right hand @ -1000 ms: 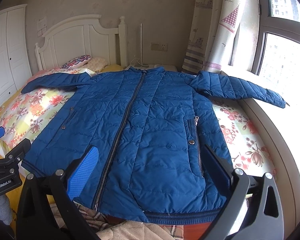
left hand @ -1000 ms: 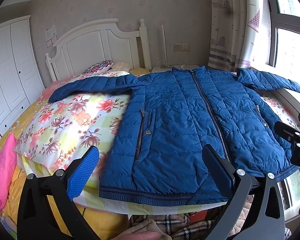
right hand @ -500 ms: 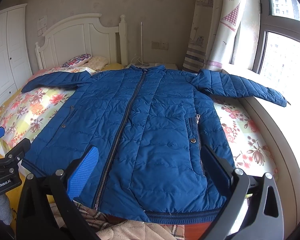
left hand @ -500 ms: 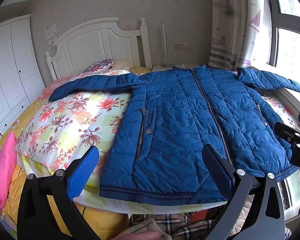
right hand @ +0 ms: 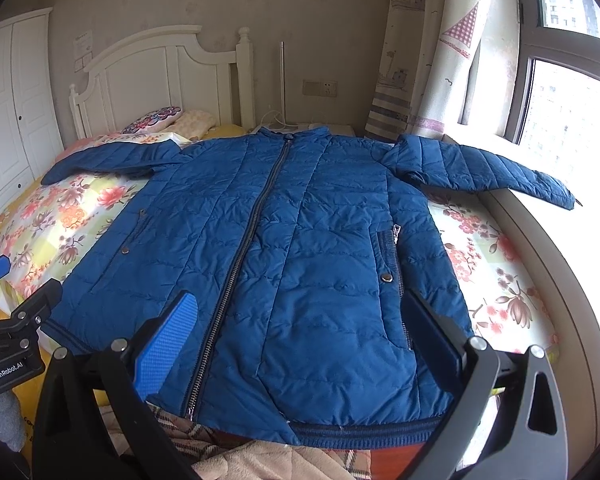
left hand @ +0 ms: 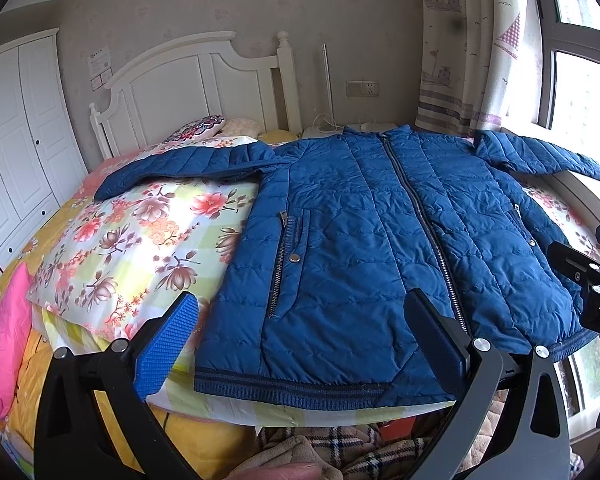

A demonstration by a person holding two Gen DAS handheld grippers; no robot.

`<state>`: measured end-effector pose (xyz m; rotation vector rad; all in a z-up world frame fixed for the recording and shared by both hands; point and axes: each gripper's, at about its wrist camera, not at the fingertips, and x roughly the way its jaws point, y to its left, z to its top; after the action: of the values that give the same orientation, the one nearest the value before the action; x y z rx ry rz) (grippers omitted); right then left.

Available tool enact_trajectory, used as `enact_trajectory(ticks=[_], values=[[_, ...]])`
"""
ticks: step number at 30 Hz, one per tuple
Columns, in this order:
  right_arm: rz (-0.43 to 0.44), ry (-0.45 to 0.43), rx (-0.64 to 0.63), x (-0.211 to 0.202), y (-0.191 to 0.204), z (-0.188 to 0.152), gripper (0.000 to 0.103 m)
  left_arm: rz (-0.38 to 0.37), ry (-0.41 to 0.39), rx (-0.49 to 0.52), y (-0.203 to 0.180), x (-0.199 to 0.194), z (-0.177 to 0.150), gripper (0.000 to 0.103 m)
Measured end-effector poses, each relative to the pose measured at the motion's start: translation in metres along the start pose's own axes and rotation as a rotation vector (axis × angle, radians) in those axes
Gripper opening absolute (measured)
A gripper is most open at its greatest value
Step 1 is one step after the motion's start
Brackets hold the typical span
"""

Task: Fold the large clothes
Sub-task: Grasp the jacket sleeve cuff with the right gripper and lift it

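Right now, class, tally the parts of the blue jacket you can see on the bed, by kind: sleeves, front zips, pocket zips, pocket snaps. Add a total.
On the blue jacket:
Sleeves: 2
Front zips: 1
Pocket zips: 2
Pocket snaps: 2
Total: 7

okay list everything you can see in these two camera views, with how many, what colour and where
jacket: one, blue, zipped, spread flat on the bed with both sleeves out
quilt: one, floral, under the jacket
headboard: one, white, at the far end of the bed
pillow: one, patterned, by the headboard
pink cushion: one, at the bed's left edge
wardrobe: one, white, left wall
curtain: one, pale and printed, beside the window
window: one, right side
plaid blanket: one, at the near foot of the bed
left gripper: one, black with blue pad, open, above the hem
right gripper: one, same, open, above the hem
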<state>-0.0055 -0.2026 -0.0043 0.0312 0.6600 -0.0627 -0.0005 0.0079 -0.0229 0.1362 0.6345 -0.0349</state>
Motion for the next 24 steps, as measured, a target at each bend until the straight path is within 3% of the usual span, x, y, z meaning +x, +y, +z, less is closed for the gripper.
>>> enact_trajectory(ticks=[10,13,16,21,24], values=[[-0.02,0.055,0.024,0.031,-0.012,-0.005,0.101,-0.026,0.069,0.014,-0.011,0.034,0.011,0.099],[0.031,0.059,0.049,0.052,-0.03,0.001,0.101,-0.058,0.113,0.03,-0.016,0.059,0.022,0.099],[0.067,0.093,0.145,0.08,-0.062,0.018,0.101,-0.086,0.184,0.064,-0.025,0.108,0.05,0.099],[-0.078,0.112,0.334,0.144,-0.148,0.059,0.101,-0.109,0.249,0.15,-0.049,0.209,0.117,0.099],[-0.132,0.089,0.468,0.184,-0.205,0.082,0.101,-0.112,0.254,0.127,-0.052,0.263,0.151,0.099]])
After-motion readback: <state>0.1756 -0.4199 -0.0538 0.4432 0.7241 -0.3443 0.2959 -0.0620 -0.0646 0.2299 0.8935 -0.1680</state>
